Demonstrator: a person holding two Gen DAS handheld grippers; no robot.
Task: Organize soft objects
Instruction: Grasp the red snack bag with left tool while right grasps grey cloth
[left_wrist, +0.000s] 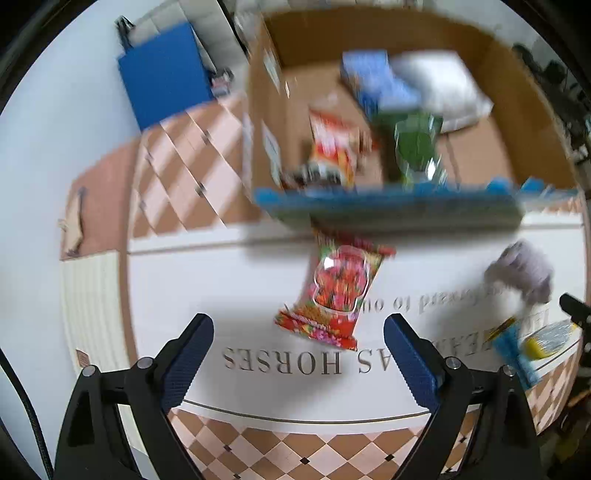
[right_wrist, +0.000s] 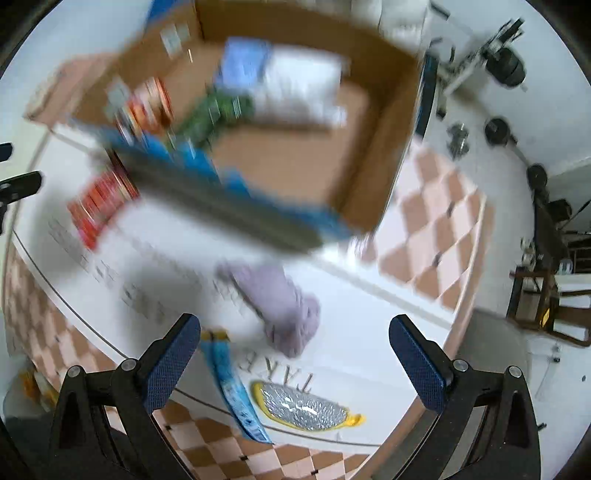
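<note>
An open cardboard box (left_wrist: 476, 147) (right_wrist: 288, 162) stands at the table's far side and holds a white pillow-like bag (left_wrist: 443, 88), a blue packet (left_wrist: 373, 81), a green packet (left_wrist: 417, 144) and a red snack packet (left_wrist: 332, 147). A red strawberry-print packet (left_wrist: 332, 291) (right_wrist: 99, 206) lies on the white table just ahead of my left gripper (left_wrist: 298, 325), which is open and empty. A lilac soft cloth (right_wrist: 284, 306) (left_wrist: 521, 273) lies below my right gripper (right_wrist: 293, 323), also open and not touching it. Both views are motion-blurred.
A blue strip packet (right_wrist: 236, 391) and a silver-and-yellow packet (right_wrist: 303, 406) lie near the lettered white table's (left_wrist: 221, 280) near edge. A blue board (left_wrist: 162, 74) leans beyond the checkered floor (left_wrist: 184, 158). Dark wooden furniture (right_wrist: 546, 302) stands at the right.
</note>
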